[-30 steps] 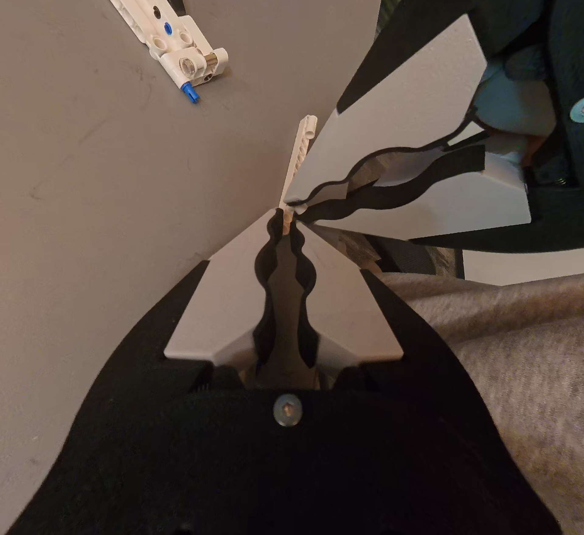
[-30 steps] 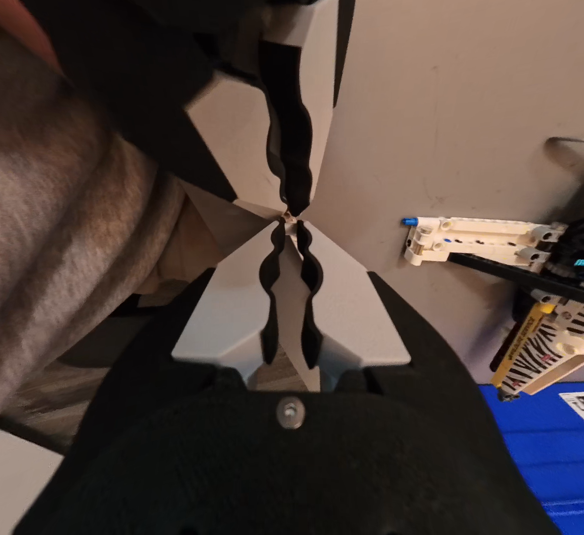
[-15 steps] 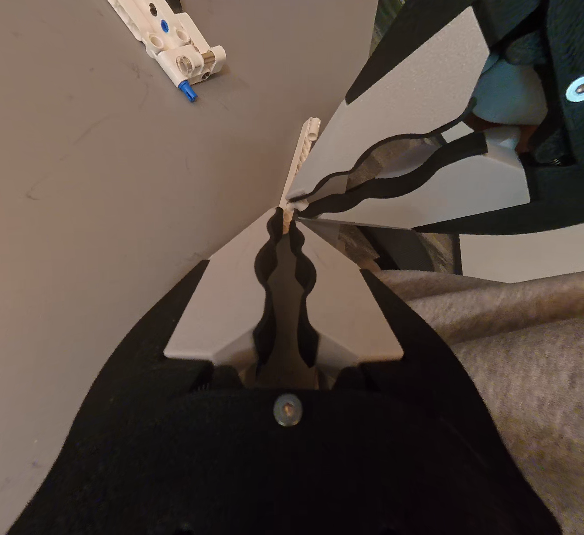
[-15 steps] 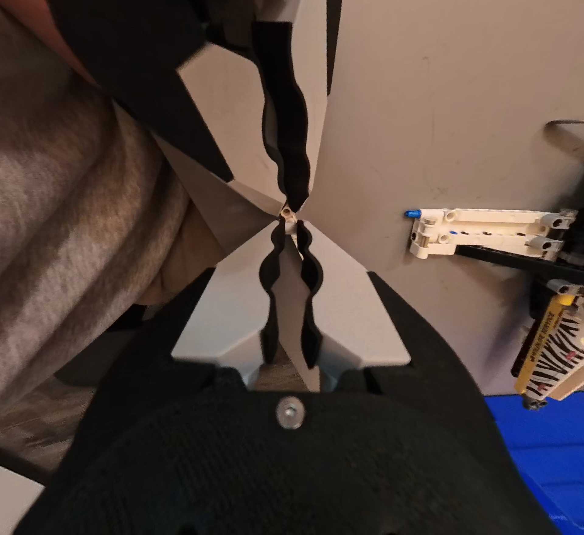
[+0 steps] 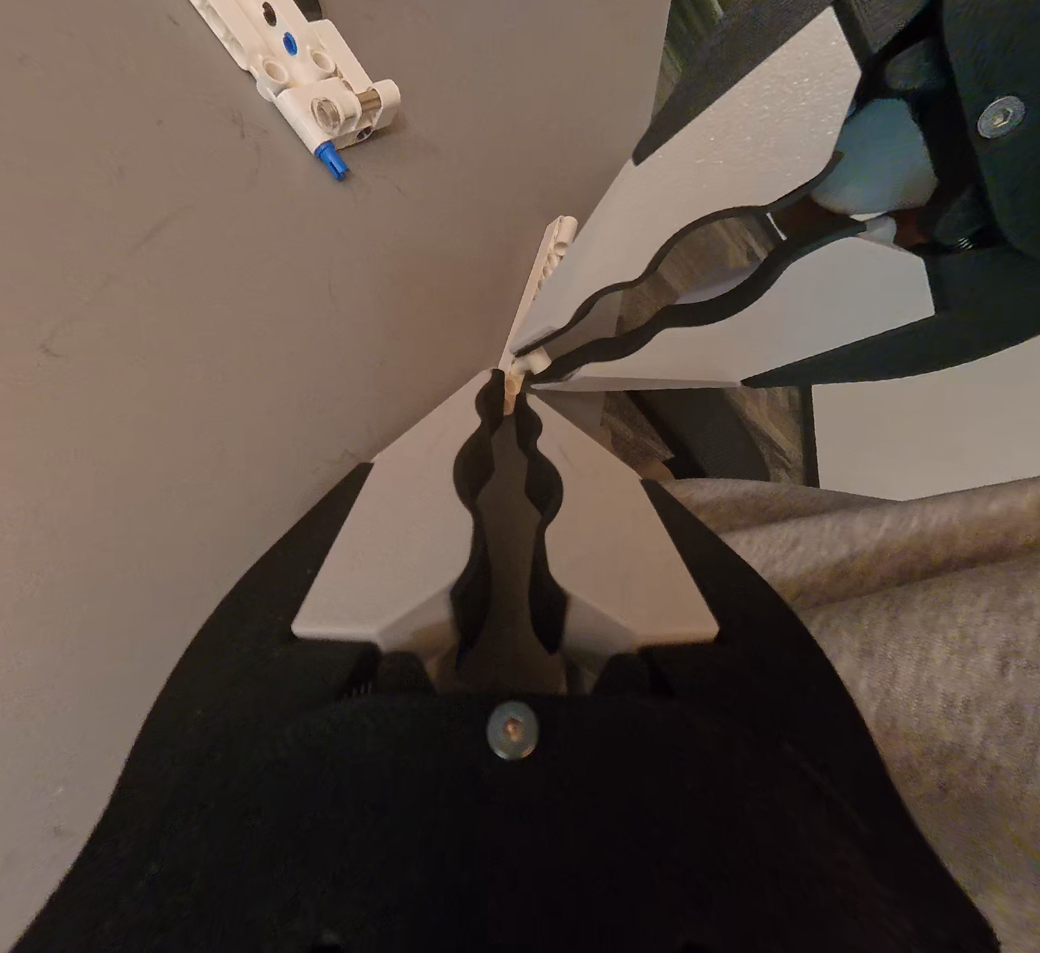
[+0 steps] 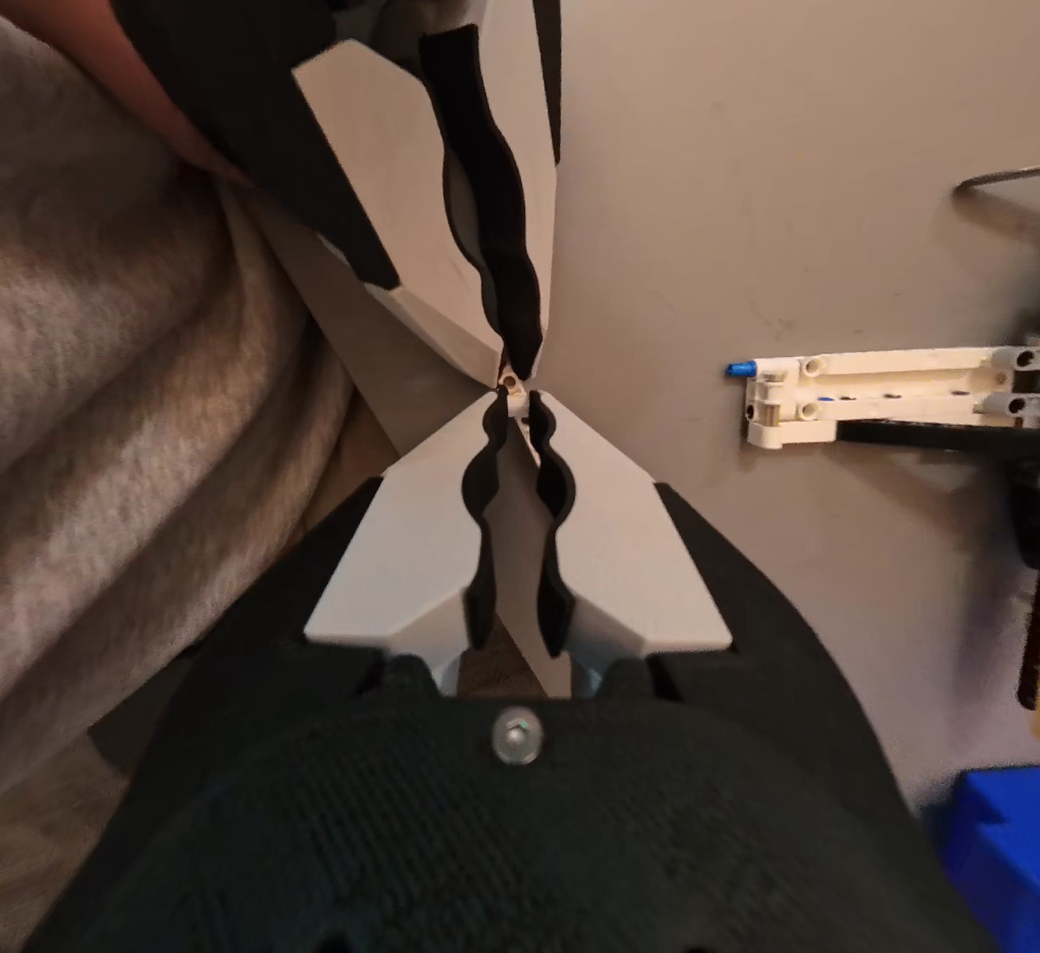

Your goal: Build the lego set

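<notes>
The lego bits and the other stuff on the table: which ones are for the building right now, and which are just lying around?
In the job:
- left tongs, shut on the white beam
- right tongs, shut on a small white connector at the beam's end

Just lying about:
- white lego assembly with its blue pin
- blue thing at the table's edge

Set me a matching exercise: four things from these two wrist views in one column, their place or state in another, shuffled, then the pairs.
1. left gripper
2. right gripper
3. white lego assembly
4. blue pin

A. lies on the grey table, untouched
B. sticks out of the assembly's end
C. shut on the thin white beam
D. shut on a small white piece at that beam's near end

Pairs: 1-C, 2-D, 3-A, 4-B
</notes>
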A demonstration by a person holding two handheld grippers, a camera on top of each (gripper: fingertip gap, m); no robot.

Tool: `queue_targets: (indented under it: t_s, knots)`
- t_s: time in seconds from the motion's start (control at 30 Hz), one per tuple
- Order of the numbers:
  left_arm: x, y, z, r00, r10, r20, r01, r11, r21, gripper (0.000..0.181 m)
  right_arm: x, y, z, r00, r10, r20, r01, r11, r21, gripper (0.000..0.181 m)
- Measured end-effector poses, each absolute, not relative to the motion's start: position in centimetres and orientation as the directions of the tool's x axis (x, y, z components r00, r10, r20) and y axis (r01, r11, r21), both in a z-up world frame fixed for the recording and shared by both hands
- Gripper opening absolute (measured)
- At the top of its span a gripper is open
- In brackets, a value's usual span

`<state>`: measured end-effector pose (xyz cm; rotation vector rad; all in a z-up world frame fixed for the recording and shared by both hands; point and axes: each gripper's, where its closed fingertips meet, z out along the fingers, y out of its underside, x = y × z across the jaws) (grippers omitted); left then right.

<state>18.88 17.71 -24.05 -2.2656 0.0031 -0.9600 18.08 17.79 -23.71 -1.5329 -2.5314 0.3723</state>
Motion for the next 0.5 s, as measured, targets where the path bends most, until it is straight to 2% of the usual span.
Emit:
queue_targets:
  t_s: [0.17,0.37,0.5]
  knots:
    - [18.86,17.72,-24.05,0.731,-0.248,0.635,0.242,-0.777,-0.582,0.003,18.14,17.87,-23.68,-0.427,0.904,0.010,0.856,0.407,-0.320,0.006]
    - [18.86,17.71,-24.06,0.733,-0.248,0.633,0.241,-0.776,-0.583,0.003,18.14,17.88,-23.73,-0.389,0.921,-0.004,0.879,0.370,-0.301,0.007]
    - [18.89,17.70,-24.05,0.730,-0.250,0.637,0.241,-0.777,-0.581,0.003,18.18,17.94,-23.69,-0.188,0.970,-0.156,0.939,0.130,-0.318,0.007]
